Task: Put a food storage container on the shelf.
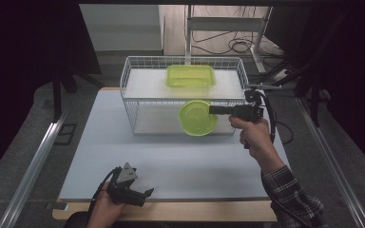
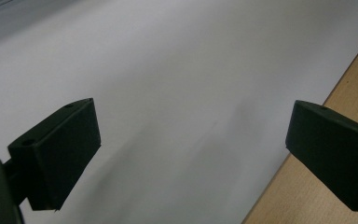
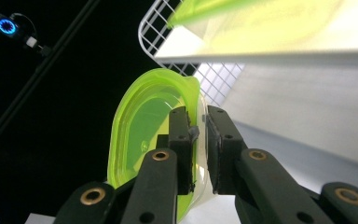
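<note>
A round lime-green plastic bowl (image 1: 198, 118) hangs tilted on its side in front of the wire rack (image 1: 132, 95), held off the table. My right gripper (image 1: 215, 110) comes in from the right and is shut on the bowl's rim. In the right gripper view the two jaws pinch the thin rim of the bowl (image 3: 144, 126) at my right gripper (image 3: 200, 128). A rectangular green container (image 1: 190, 76) lies on the rack's upper shelf. My left gripper (image 1: 145, 194) rests low at the table's near left edge, open with nothing between its jaws (image 2: 191, 140).
The white wire rack (image 3: 168, 28) has two white shelves and stands at the back of the pale mat (image 1: 171, 161). The rectangular container (image 3: 261, 21) sits above the bowl. A wooden table edge (image 2: 354, 74) runs along the near side.
</note>
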{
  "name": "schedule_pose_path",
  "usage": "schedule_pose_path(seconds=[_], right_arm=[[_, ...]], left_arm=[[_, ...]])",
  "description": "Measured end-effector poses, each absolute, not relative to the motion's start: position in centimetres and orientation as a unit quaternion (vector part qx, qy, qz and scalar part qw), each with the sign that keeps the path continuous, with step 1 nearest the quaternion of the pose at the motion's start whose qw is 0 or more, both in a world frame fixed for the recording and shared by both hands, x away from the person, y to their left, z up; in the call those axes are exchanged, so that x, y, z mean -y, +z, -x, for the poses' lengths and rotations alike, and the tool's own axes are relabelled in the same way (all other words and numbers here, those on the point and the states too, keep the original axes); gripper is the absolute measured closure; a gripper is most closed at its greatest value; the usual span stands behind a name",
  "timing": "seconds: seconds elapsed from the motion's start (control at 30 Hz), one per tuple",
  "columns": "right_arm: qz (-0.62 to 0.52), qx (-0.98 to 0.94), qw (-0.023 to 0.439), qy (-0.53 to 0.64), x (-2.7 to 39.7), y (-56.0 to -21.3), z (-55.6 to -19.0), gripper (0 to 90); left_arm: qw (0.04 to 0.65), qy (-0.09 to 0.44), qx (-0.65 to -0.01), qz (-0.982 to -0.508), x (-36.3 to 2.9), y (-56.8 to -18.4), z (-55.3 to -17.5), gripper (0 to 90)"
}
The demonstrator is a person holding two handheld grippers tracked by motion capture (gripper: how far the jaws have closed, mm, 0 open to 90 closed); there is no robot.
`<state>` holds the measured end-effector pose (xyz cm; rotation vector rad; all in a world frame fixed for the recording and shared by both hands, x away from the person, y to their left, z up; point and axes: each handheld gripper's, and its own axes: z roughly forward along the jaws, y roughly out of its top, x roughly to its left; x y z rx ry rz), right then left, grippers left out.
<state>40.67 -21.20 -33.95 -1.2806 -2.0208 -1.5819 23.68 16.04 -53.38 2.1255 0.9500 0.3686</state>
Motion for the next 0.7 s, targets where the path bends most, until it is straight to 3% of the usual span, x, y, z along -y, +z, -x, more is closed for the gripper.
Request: schedule_pose_path(seconds=[0.7], right_arm=[[0.45, 0.676, 0.077, -0.578, 19.8, -27.7, -43.9, 80.9]], left_arm=[[0.38, 0.143, -0.374, -0.834, -16.0, -53.4, -23.7, 2.7]])
